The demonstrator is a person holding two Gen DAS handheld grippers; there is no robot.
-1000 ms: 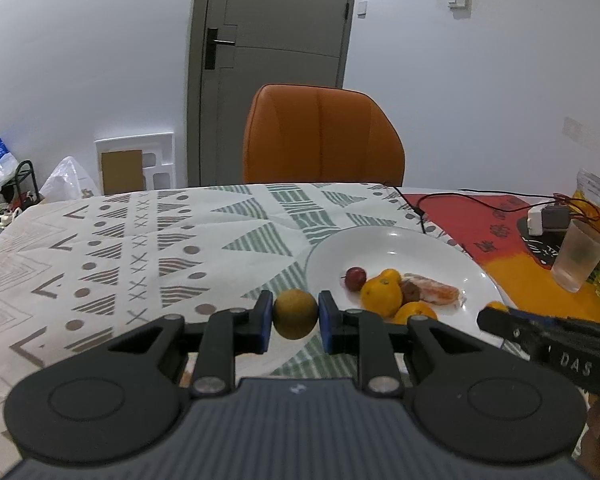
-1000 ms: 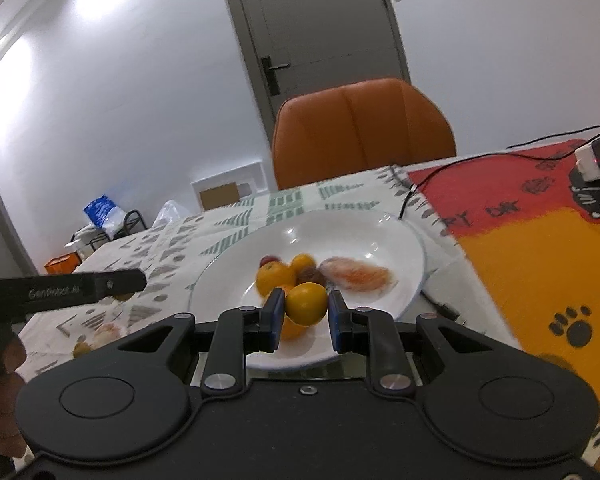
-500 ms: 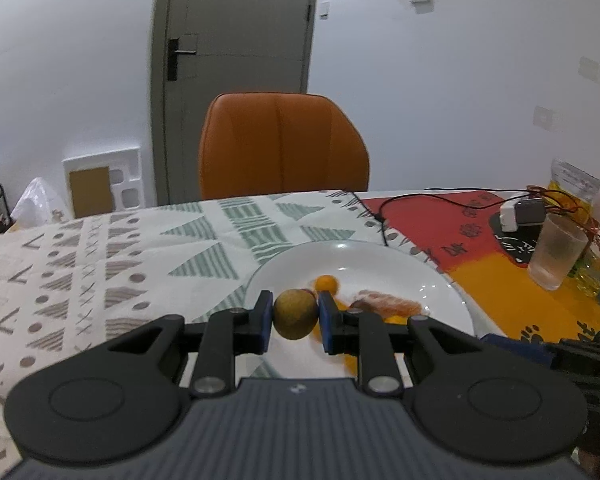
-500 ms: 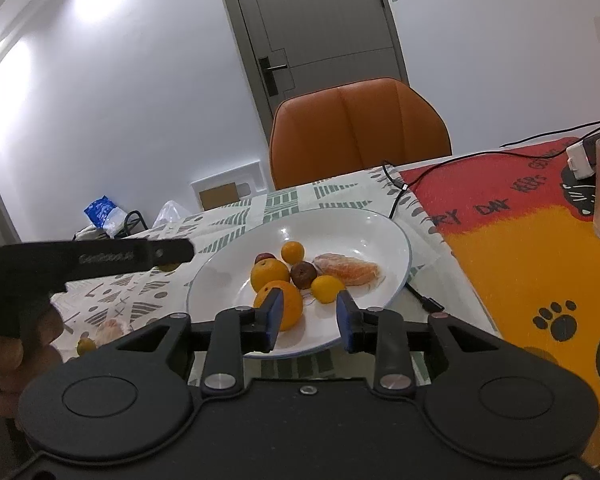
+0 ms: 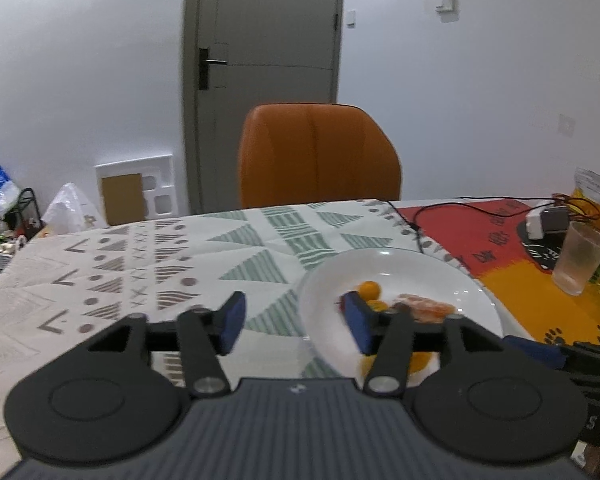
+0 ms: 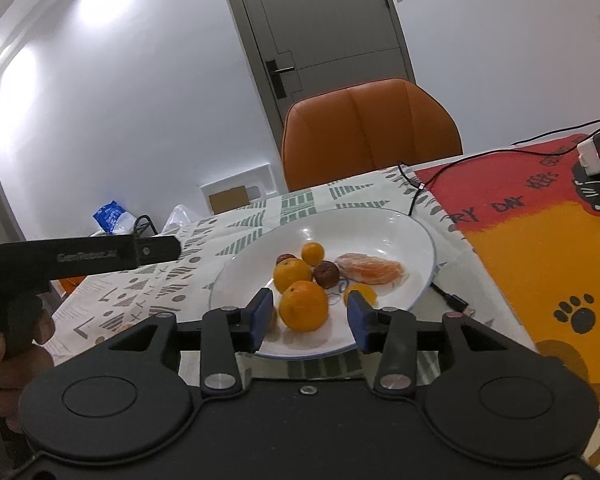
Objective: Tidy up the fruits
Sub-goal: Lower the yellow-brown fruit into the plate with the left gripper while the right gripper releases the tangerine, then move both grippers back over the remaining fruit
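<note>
left gripper (image 5: pixel 294 322) fingers released, empty — over near-left rim of plate (image 6: pixel 400 222) | right gripper (image 6: pixel 310 316) fingers spread, empty — straddling large orange (image 6: pixel 303 306) at near rim | other fruits mid-plate, far half bare | cable (image 6: pixel 448 298) just beside right rim on table (image 5: pixel 140 264)

An orange chair (image 5: pixel 318 156) stands at the far side of the table, a grey door (image 5: pixel 266 40) behind it. A patterned tablecloth (image 5: pixel 140 256) meets a red and orange mat (image 6: pixel 540 248) crossed by a black cable (image 6: pixel 460 160). A frosted plastic cup (image 5: pixel 578 258) stands on the mat near a white adapter (image 5: pixel 546 220)
</note>
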